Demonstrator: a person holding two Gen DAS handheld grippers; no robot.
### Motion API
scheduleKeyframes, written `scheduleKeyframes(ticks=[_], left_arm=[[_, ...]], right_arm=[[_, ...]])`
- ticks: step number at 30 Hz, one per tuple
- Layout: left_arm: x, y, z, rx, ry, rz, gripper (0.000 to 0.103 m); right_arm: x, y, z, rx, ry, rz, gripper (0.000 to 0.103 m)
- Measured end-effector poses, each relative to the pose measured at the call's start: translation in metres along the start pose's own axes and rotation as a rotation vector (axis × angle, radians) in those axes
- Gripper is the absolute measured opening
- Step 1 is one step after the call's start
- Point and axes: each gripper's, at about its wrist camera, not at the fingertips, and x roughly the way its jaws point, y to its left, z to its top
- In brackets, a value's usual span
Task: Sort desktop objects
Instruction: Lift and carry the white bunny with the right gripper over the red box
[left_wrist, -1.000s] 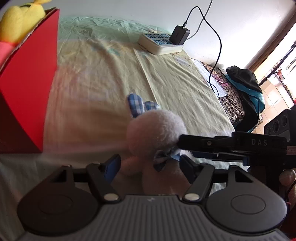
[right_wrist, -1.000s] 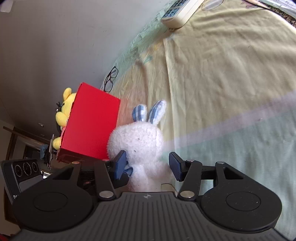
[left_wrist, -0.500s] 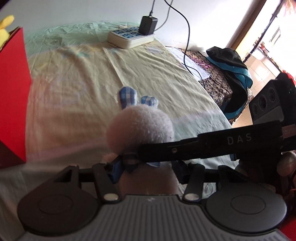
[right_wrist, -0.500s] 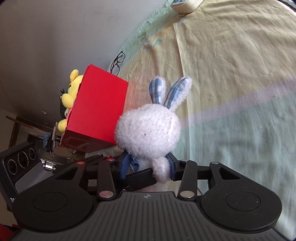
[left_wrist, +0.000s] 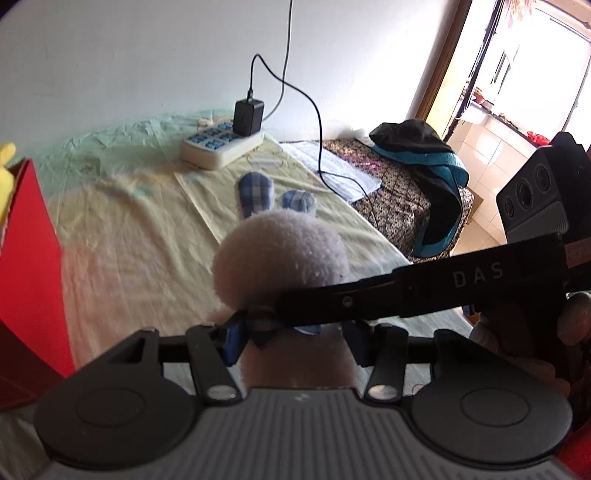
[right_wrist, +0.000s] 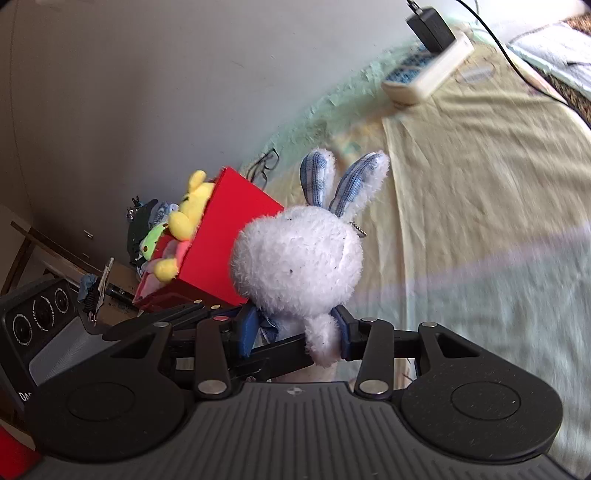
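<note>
A white plush rabbit (right_wrist: 299, 258) with blue checked ears is held up off the yellow cloth. My right gripper (right_wrist: 293, 334) is shut on its body below the head. My left gripper (left_wrist: 295, 341) is shut on the same rabbit (left_wrist: 280, 254) from the other side; the right gripper's finger crosses in front of it. A red box (right_wrist: 229, 240) stands to the left and holds a yellow plush toy (right_wrist: 184, 218) and other soft toys. The box edge (left_wrist: 26, 258) shows at the left of the left wrist view.
A white power strip (left_wrist: 221, 146) with a black charger and cable lies at the far side of the cloth. Glasses (right_wrist: 264, 166) lie beyond the box by the wall. A dark bag (left_wrist: 417, 147) rests on a patterned surface to the right.
Both grippers closed on the rabbit and lifted it off the cloth. The rabbit now hangs higher, and the views have tilted up toward the wall.
</note>
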Motion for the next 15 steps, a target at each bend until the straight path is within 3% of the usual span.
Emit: scheduleKeyframes(ticks=[6, 15], left_arm=[[-0.051, 0.025, 0.017, 0.027, -0.120, 0.028, 0.052], [-0.137, 0.095, 0.022, 0.026, -0.270, 0.106, 0.052]], right_arm=[[0.008, 0.056, 0.018, -0.102, -0.098, 0.027, 0.045], [0.059, 0.151, 0.031, -0.277, -0.185, 0.098, 0.045]])
